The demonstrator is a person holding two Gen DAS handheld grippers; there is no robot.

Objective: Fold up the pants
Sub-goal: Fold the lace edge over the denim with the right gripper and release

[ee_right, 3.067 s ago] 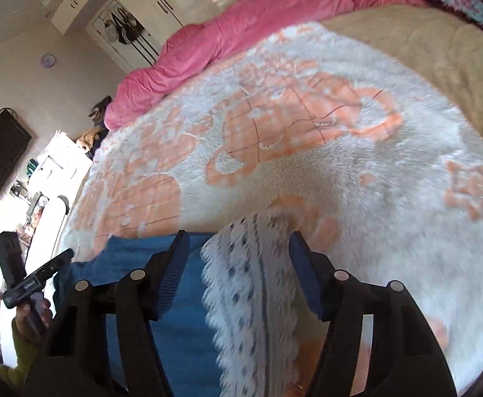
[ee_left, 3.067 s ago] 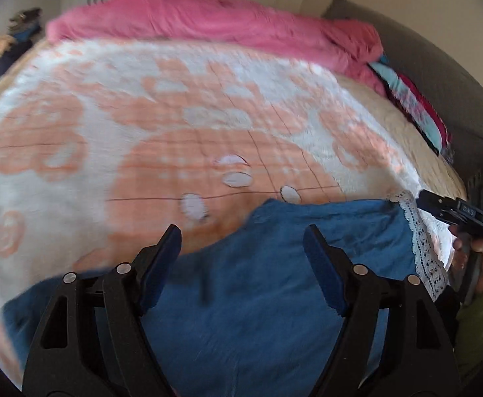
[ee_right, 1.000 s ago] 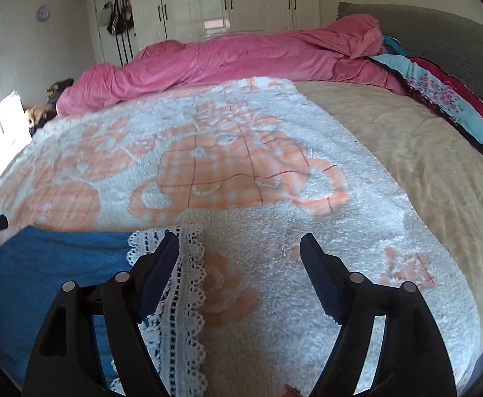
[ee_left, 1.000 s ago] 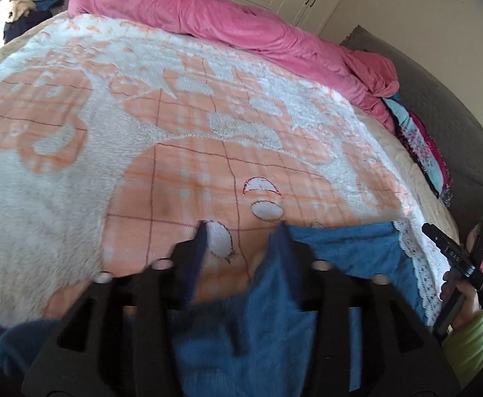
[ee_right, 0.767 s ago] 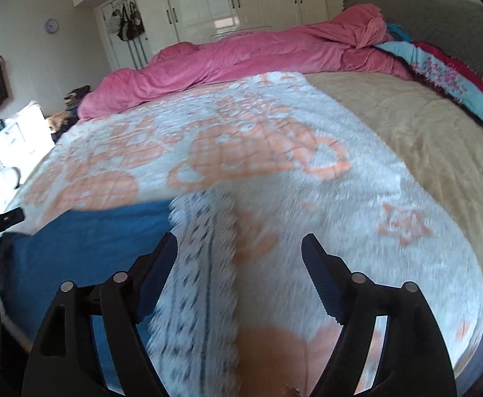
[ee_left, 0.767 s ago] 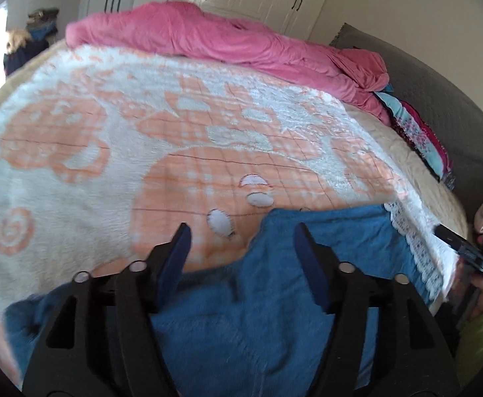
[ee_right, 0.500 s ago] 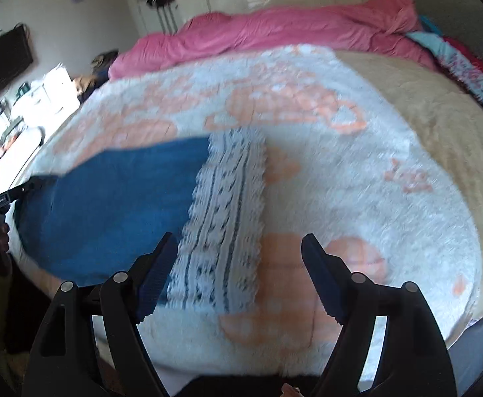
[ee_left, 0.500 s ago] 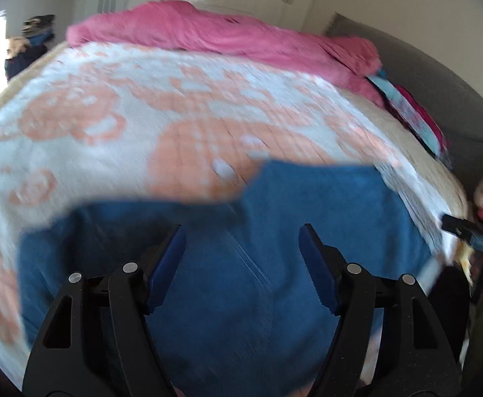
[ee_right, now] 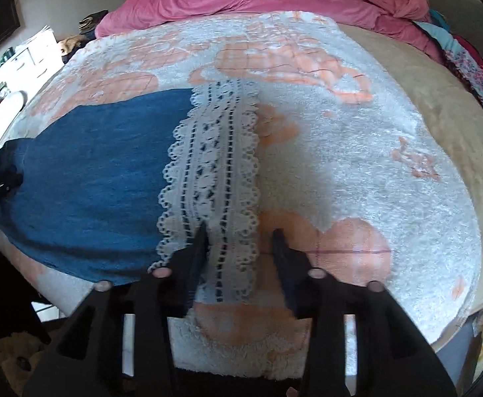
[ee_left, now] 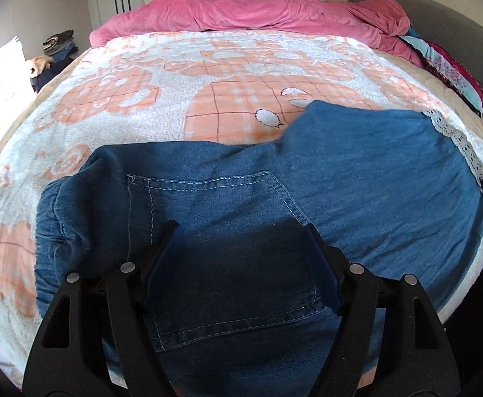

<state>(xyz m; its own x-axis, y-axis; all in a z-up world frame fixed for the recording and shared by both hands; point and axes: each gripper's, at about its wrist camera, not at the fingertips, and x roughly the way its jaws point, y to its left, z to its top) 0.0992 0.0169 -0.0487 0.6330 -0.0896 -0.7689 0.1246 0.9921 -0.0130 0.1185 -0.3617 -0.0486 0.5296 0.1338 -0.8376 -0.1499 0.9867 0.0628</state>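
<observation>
Blue denim pants (ee_left: pixel 357 178) lie spread across the near edge of the bed, waist to the left, back pocket (ee_left: pixel 215 198) up, white lace hem (ee_left: pixel 456 139) to the right. My left gripper (ee_left: pixel 241 235) is open and hovers over the pocket area, holding nothing. In the right wrist view the pants (ee_right: pixel 95 165) lie to the left and the lace hem (ee_right: pixel 215 172) runs down the middle. My right gripper (ee_right: pixel 239 231) is partly open with its jaws on either side of the lace hem's near end.
The bed is covered by a white and orange fleece blanket (ee_left: pixel 175 99). A pink duvet (ee_left: pixel 258 13) is bunched at the far end. Patterned pillows (ee_left: pixel 446 66) lie at the right. The bed's near edge (ee_right: pixel 241 357) drops to the floor.
Both grippers pulled back and rose, so more of the pants shows. The left gripper, shut on the denim one second ago, opened and let go. The right gripper's jaws narrowed around the lace hem.
</observation>
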